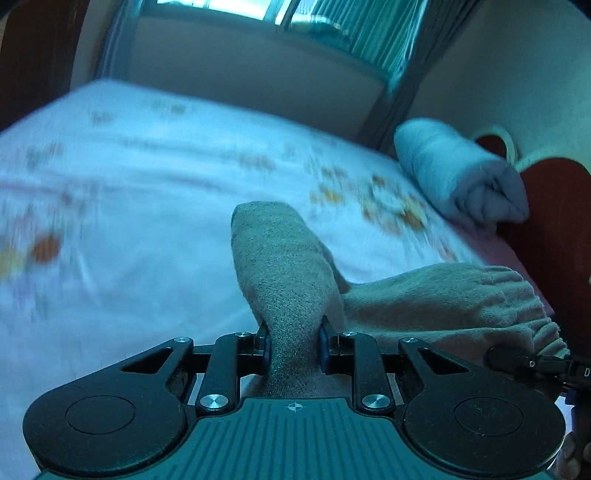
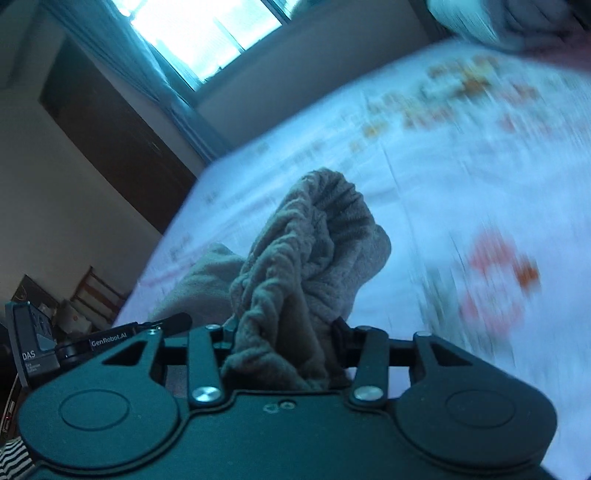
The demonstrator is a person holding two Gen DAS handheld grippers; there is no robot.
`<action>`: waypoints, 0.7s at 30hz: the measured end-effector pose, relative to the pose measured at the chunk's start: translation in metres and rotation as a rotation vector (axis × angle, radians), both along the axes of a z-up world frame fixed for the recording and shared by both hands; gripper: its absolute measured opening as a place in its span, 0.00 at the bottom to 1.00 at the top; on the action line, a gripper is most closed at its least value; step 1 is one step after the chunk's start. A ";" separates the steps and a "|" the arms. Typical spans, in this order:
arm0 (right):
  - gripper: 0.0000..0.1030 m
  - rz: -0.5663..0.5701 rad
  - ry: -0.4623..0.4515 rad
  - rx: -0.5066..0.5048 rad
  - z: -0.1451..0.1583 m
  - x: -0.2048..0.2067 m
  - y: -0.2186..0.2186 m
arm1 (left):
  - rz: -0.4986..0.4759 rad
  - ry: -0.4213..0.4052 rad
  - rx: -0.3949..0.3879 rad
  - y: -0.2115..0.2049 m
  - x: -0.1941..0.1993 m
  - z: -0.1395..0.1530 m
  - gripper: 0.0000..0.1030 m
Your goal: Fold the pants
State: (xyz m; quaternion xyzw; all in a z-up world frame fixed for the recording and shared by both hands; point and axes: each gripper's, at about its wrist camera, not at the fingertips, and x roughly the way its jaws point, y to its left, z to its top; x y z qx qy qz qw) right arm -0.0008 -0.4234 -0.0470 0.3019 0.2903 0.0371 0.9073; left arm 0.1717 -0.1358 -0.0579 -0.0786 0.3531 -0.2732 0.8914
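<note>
The left gripper (image 1: 294, 341) is clenched on a bunched fold of the grey pants (image 1: 288, 266), and the right gripper (image 2: 284, 339) pinches their gathered waistband. Beyond lies the floral bed sheet (image 1: 147, 192), a rolled towel (image 1: 461, 177) near its far edge.

bedsheet (image 1: 129, 192) print: motion-blurred | left tongs (image 1: 294, 341) tips: buried in pants (image 1: 284, 266) | rolled blanket (image 2: 480, 14): cut off
</note>
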 end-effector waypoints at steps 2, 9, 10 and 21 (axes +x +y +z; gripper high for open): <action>0.34 -0.015 -0.030 -0.001 0.010 0.033 -0.012 | 0.011 -0.034 0.015 -0.014 0.035 0.014 0.23; 0.34 -0.038 -0.039 0.027 -0.001 0.171 -0.054 | 0.070 -0.037 0.081 -0.046 0.168 -0.004 0.23; 0.33 -0.036 -0.021 0.030 -0.010 0.188 -0.057 | 0.070 -0.020 0.098 -0.050 0.182 -0.015 0.23; 0.76 -0.141 0.195 -0.010 -0.110 0.236 -0.070 | 0.093 0.028 0.401 -0.066 0.202 -0.101 1.00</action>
